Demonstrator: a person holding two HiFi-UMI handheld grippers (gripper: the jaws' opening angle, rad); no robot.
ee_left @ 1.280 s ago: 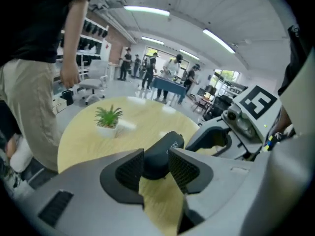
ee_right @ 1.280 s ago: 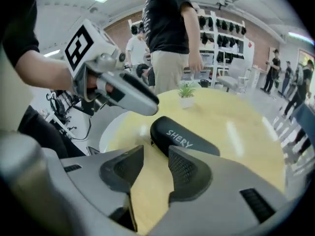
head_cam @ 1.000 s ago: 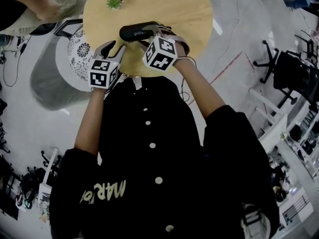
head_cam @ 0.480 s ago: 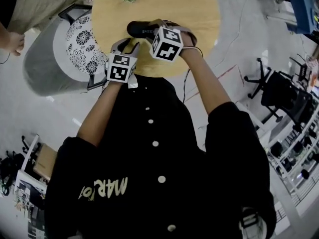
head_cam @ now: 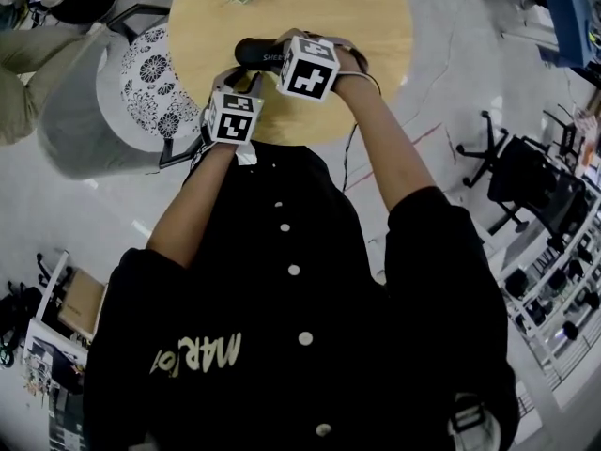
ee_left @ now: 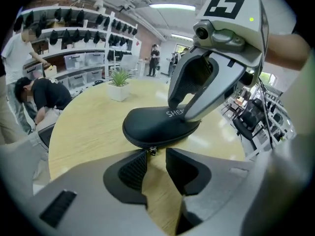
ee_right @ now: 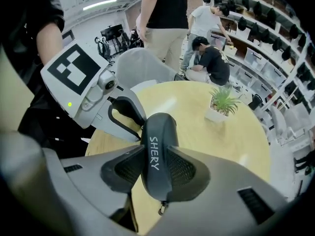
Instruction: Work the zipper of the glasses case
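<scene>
The left gripper point(ee_left: 156, 156) has its jaws apart, with a wedge of bare table showing between them, and they have just been closing. The small metal zipper pull point(ee_left: 152, 151) sits right at their tips, in the gap, with neither ribbed pad pressing on it. The right gripper point(ee_right: 155, 171) has also just been closing and is clamped across the glasses case point(ee_right: 156, 146), one pad on each flank. The case lies pinned at the centre of that view, its pull dangling at the lower edge. In the head view the case shows at the upper middle of the frame, on the round table point(ee_left: 83, 132).

By my reading the task is barely begun. The case is steadied; the toothed seam on the side facing the left gripper looks closed from end to end; the pull has not been taken. What is left is to pinch the pull and draw it round the rim. The far side of the seam is hidden, so I cannot say whether it is closed there too.

The case is a matte black domed oval shell, smooth, with pale lettering on top and a fine zipper line at its waist; it looks semi-rigid. The pads are black ribbed rubber set in grey plastic. The tabletop is pale wood grain with a slight sheen. A small spiky green plant point(ee_left: 119, 82) in a white pot stands at the upper left of the left gripper view.
</scene>
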